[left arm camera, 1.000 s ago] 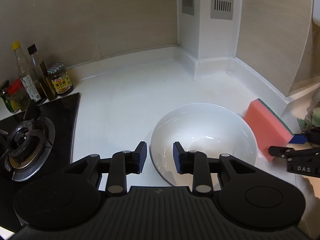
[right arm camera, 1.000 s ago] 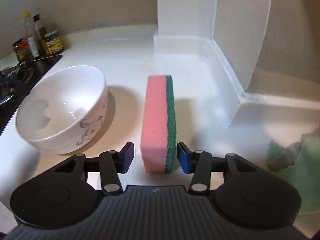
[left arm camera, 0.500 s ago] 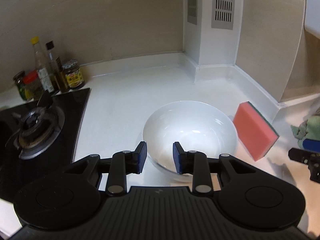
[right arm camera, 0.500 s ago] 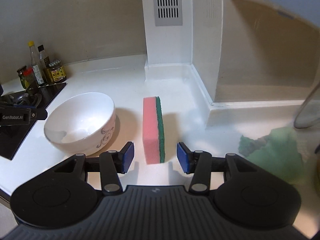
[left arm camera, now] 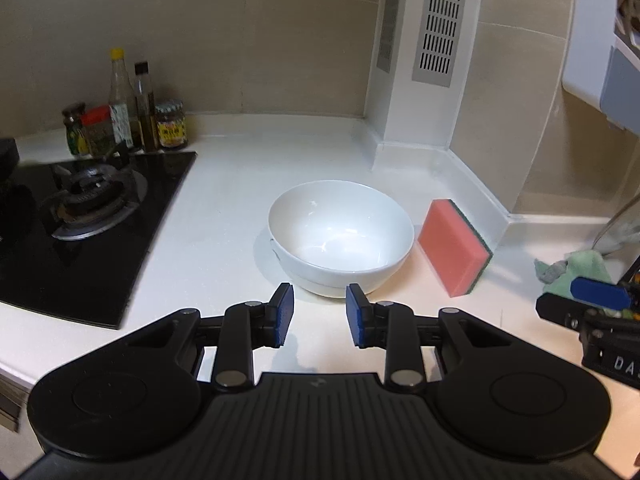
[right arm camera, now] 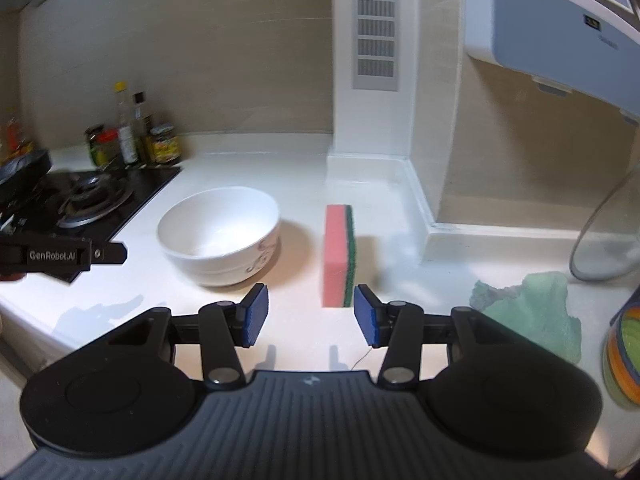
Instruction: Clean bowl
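A white bowl with a dark swirl pattern on its side stands upright on the white counter. Just right of it a pink sponge with a green scouring layer stands on its long edge. My left gripper is open and empty, hovering a short way in front of the bowl. My right gripper is open and empty too, just short of the sponge's near end. Part of the other gripper shows at the edge of each view.
A black gas hob lies left of the bowl, with several sauce bottles and jars behind it. A green cloth lies at the right, beside a glass lid and coloured bowls. A vented white column fills the corner.
Both grippers have drawn back and risen from the counter. The bowl and the sponge now look smaller and farther off. Neither object has moved, and both grippers stayed open.
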Action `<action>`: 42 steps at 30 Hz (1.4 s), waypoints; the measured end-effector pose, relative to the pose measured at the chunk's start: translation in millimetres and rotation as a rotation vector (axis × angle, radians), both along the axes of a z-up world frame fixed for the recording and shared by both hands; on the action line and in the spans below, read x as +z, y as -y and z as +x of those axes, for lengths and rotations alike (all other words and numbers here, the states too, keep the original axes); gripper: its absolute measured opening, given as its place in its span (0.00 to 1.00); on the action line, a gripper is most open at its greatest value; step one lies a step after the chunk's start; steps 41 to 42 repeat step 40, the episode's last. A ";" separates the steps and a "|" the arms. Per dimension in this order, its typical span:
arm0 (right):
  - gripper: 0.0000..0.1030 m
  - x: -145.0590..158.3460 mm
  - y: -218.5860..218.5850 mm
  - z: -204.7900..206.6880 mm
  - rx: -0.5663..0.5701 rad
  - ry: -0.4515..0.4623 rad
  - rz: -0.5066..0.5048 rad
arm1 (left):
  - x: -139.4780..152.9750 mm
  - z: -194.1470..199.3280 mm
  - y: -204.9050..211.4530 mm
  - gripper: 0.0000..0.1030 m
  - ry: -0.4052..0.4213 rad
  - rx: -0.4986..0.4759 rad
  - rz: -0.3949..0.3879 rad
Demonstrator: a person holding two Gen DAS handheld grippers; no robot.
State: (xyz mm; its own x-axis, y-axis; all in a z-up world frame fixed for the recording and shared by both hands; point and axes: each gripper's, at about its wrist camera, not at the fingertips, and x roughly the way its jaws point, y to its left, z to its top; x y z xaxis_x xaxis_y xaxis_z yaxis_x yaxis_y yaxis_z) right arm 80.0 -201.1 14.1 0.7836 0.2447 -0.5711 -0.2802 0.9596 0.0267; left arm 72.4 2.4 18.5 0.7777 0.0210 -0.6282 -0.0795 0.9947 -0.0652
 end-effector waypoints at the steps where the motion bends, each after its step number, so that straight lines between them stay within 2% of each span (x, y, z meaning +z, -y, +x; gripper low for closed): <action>1: 0.41 0.2 -0.1 -0.6 0.002 -0.001 0.006 | 1.2 -2.9 0.2 0.35 -0.002 0.000 0.007; 11: 0.41 6.2 -7.2 -10.8 0.054 0.005 0.017 | 8.2 -19.7 -11.1 0.35 0.004 -0.002 0.005; 29: 0.41 8.1 -12.4 -10.4 0.045 0.007 0.003 | 5.7 -18.1 -17.6 0.35 -0.010 -0.062 0.007; 42: 0.41 2.8 -12.2 -7.8 0.033 -0.007 -0.010 | 1.4 -13.7 -19.8 0.35 -0.007 -0.100 -0.031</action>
